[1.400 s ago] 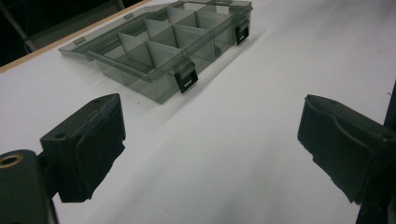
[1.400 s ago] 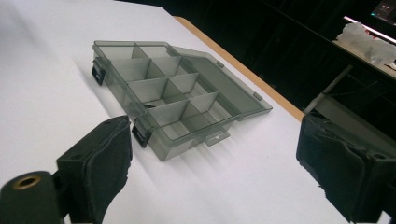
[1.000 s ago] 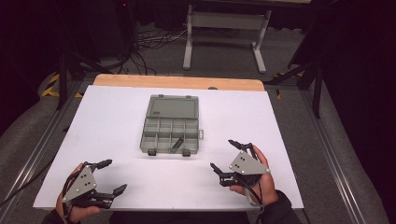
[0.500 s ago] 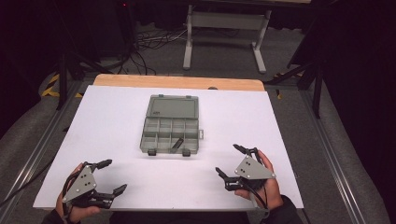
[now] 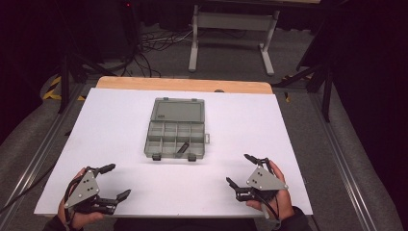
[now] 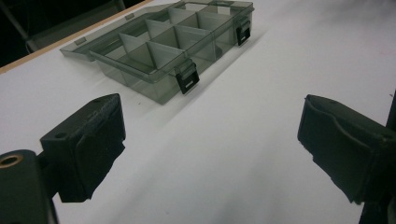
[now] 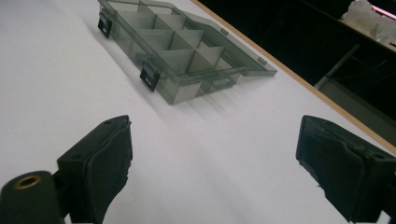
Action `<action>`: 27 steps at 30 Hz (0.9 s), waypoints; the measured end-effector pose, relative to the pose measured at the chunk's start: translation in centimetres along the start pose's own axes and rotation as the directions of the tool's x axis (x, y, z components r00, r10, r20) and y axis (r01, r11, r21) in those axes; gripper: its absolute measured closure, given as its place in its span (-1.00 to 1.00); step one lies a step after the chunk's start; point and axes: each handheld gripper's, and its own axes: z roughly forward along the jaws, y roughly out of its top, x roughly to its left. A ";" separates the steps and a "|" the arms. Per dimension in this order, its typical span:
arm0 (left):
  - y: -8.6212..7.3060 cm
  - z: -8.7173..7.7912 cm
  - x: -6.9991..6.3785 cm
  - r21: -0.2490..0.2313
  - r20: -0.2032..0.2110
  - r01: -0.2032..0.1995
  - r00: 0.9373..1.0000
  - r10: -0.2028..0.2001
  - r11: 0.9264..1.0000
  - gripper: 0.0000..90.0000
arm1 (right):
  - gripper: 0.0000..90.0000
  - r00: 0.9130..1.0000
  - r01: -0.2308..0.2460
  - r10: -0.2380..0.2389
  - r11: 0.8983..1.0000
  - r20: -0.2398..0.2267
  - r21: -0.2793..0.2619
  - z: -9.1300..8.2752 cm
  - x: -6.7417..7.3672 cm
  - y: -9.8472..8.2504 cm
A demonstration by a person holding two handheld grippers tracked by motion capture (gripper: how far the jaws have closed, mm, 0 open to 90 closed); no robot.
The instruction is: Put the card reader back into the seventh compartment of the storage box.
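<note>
A grey see-through organiser box (image 5: 175, 129) lies open in the middle of the white table (image 5: 120, 125), its lid folded flat toward the far side. It has several small compartments; a dark small item lies in one at the front. My left gripper (image 5: 115, 181) rests at the near left corner, open and empty, with the box (image 6: 163, 51) ahead of its jaws. My right gripper (image 5: 239, 169) sits at the near right, held in a hand, open and empty, and the box (image 7: 177, 46) lies ahead of it to the left.
The white sheet covers a wooden tabletop (image 5: 183, 85) whose far edge shows. Beyond it stand a metal stand (image 5: 231, 29) and cables (image 5: 149, 48) on the dark floor. Rails (image 5: 346, 159) run along both table sides.
My right gripper has moved down and toward the near edge of the table. The left gripper and the box have stayed where they were.
</note>
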 end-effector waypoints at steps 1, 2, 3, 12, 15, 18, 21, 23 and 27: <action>0.0 0.0 0.0 0.000 -0.001 -0.001 1.000 0.001 1.000 -0.82 | -0.74 1.000 -0.004 0.004 1.000 -0.002 0.003 0.0 0.0 -0.2; 0.0 0.0 0.0 -0.001 -0.001 0.000 1.000 0.000 1.000 -0.82 | -0.74 1.000 -0.008 0.008 1.000 -0.003 0.004 0.0 0.0 -0.4; 0.0 0.0 0.0 -0.001 -0.001 0.001 1.000 -0.001 1.000 -0.82 | -0.73 1.000 -0.010 0.010 1.000 0.002 0.005 0.0 0.0 -0.6; 0.0 0.0 0.2 0.000 -0.007 0.010 1.000 -0.010 1.000 -0.82 | -0.74 0.998 -0.059 0.059 0.998 0.015 0.031 -0.3 -0.6 -2.9; 0.0 0.0 0.3 0.000 -0.009 0.011 1.000 -0.011 1.000 -0.82 | -0.75 0.997 -0.075 0.074 0.997 0.020 0.034 -0.5 -0.7 -3.6; 0.0 0.2 0.4 0.002 -0.015 0.010 1.000 -0.010 1.000 -0.82 | -0.77 0.996 -0.085 0.085 0.996 0.019 0.025 -0.7 -0.8 -4.2; 0.0 0.3 0.4 0.010 -0.016 0.008 1.000 -0.008 1.000 -0.82 | -0.80 0.996 -0.088 0.088 0.996 0.010 0.013 -0.7 -0.9 -4.4; 0.0 0.4 0.4 0.010 -0.019 0.009 1.000 -0.009 1.000 -0.82 | -0.82 0.996 -0.094 0.094 0.996 0.003 0.005 -0.6 -0.9 -4.5; -0.1 0.4 0.4 0.013 -0.018 0.013 1.000 -0.013 1.000 -0.82 | -0.83 0.995 -0.096 0.096 0.995 -0.004 0.001 -0.5 -0.8 -4.4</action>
